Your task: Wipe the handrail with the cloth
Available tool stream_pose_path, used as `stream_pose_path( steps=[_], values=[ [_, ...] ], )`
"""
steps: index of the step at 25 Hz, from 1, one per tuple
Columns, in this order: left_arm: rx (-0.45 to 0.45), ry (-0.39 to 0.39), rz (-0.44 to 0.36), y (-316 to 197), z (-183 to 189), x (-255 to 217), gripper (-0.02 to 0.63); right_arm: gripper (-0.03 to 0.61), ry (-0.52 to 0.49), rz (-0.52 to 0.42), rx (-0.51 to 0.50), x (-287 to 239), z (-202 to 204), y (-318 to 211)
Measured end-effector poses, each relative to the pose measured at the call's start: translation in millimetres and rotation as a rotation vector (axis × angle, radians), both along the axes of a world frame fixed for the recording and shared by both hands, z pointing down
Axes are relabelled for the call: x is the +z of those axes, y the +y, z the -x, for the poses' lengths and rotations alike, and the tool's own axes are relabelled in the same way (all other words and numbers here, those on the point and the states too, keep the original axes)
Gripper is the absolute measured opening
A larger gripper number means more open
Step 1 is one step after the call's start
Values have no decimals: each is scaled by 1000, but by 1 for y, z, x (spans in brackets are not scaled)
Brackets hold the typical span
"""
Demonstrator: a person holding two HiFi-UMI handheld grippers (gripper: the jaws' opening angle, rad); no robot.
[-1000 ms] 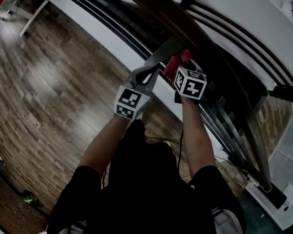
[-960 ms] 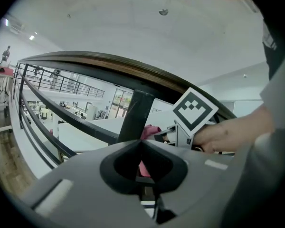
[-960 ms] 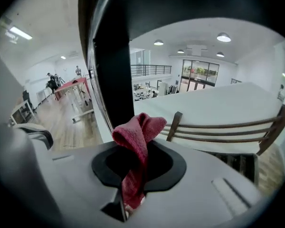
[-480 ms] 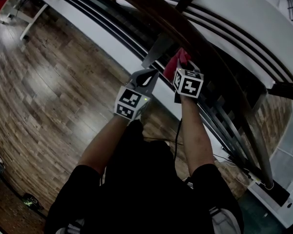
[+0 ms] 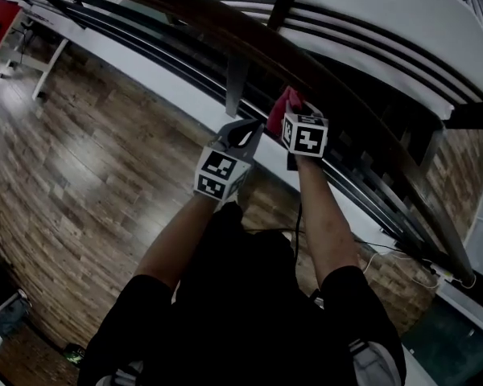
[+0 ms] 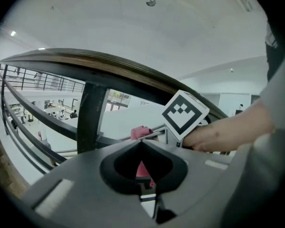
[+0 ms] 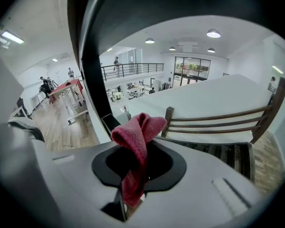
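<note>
The dark wooden handrail [image 5: 225, 24] curves across the top of the head view and shows as a dark arc [image 6: 109, 65] in the left gripper view. My right gripper [image 5: 294, 112] is shut on a red cloth [image 5: 280, 111], held just under the rail's near edge; I cannot tell whether it touches. In the right gripper view the cloth [image 7: 140, 127] bunches up out of the shut jaws of the right gripper [image 7: 135, 144], with the handrail [image 7: 133, 8] close overhead. My left gripper [image 5: 245, 129] is beside it on the left, shut and empty [image 6: 141, 142]; the cloth [image 6: 141, 132] shows behind it.
A black upright post [image 5: 235, 83] carries the rail just left of the cloth. Black lower rails [image 5: 370, 191] run under the handrail. A wood floor [image 5: 88, 159] lies far below, with a white table [image 5: 44, 55] at far left and a cable [image 5: 394, 252] at right.
Both grippers have shifted along the rail, away from the black post, which now sits farther left of the cloth. The right gripper still holds the cloth; the left stays shut.
</note>
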State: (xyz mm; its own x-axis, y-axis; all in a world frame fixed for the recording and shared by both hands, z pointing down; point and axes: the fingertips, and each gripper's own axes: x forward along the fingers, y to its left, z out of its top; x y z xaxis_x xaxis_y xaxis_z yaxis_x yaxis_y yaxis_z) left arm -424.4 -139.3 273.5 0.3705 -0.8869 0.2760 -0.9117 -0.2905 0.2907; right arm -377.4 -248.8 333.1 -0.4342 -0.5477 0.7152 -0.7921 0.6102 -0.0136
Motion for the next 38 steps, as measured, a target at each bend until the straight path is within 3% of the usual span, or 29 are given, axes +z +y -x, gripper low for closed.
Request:
stream_pose_path(
  steps=[5, 11, 18, 27, 38],
  values=[
    [36, -49, 20, -4, -21, 3, -2, 55, -45, 4, 82, -1, -36, 3],
    [38, -44, 62, -9, -38, 15, -2, 56, -78, 9, 127, -2, -64, 8],
    [76, -70, 91, -12, -69, 14, -2, 57, -40, -29, 145, 0, -106, 14],
    [125, -39, 122, -21, -114, 16, -2, 57, -48, -28, 206, -1, -159, 19],
    [193, -14, 167, -16, -191, 23, -2, 57, -96, -17, 323, 3, -254, 27]
  ],
)
